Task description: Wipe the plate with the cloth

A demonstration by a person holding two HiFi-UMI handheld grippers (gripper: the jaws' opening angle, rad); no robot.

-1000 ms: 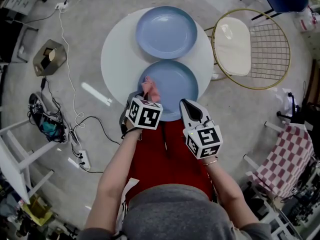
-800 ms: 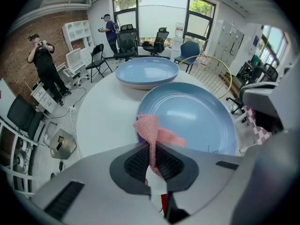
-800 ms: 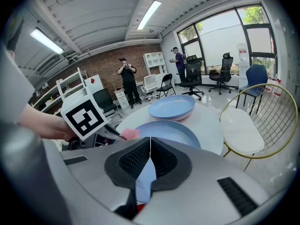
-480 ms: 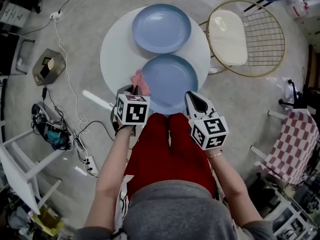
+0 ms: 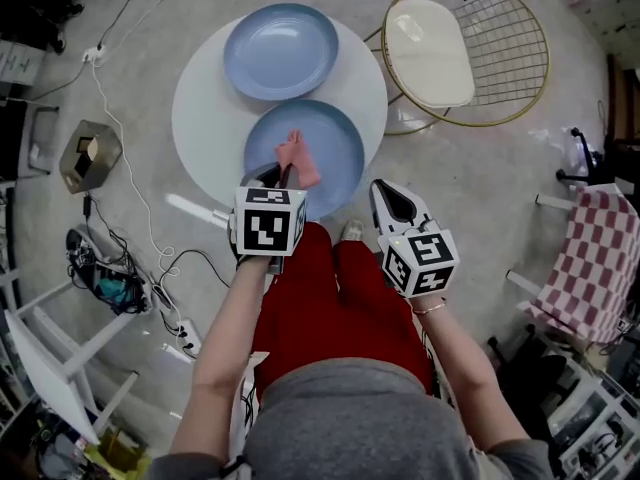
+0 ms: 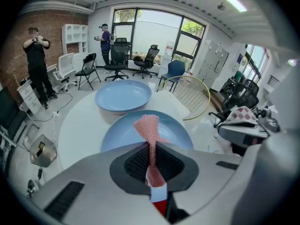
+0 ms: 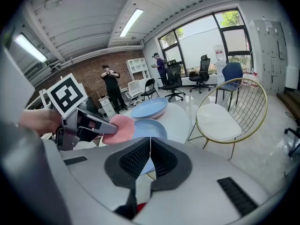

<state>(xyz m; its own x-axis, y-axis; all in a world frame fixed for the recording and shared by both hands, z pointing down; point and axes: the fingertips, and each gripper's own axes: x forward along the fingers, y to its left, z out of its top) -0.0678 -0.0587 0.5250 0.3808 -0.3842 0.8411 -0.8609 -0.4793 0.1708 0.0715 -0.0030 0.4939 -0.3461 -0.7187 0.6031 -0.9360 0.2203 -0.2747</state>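
The pink cloth (image 6: 149, 125) is pinched in the clenched fingers of the left gripper (image 5: 281, 176), its free end hanging just ahead of them over the near blue plate (image 5: 338, 133). The right gripper (image 5: 386, 194) is closed on nothing, short of the table (image 5: 200, 118). The wiping step is judged in hand; next, the cloth must be pressed down and swept across the plate. A second blue plate (image 5: 280, 51) lies beyond.

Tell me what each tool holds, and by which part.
Left tool: the pink cloth, pinched by its near end. Right tool: shut on nothing.
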